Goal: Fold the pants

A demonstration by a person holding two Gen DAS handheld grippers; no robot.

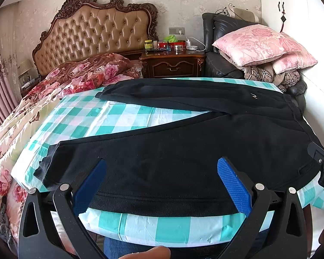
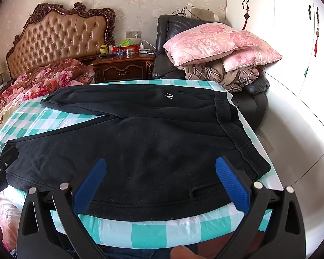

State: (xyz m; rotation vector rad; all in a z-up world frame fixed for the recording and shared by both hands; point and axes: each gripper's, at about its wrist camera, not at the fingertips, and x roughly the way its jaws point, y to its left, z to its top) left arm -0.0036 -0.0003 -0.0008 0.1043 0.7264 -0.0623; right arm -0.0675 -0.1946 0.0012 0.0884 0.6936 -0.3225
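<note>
The left gripper [image 1: 162, 168], black-framed with blue ribbed pads, hovers with its jaws spread wide and nothing between them, low over the near leg of the black fleece pants [image 1: 183, 151]. The right gripper [image 2: 161, 168], of the same build, is likewise wide apart and empty, poised above the seat area near the ribbed elastic waistband [image 2: 237, 136]. Both point forward across the bed. The pants lie flat on a teal-and-white checked plastic sheet [image 1: 123, 116], legs splayed leftward, waistband to the right. A fingertip shows at each view's bottom edge. Beyond stand a carved dark wooden nightstand [image 1: 172, 64] cluttered with small jars, and pink floral pillows [image 2: 216, 41] piled on a black leather armchair [image 2: 172, 30].
</note>
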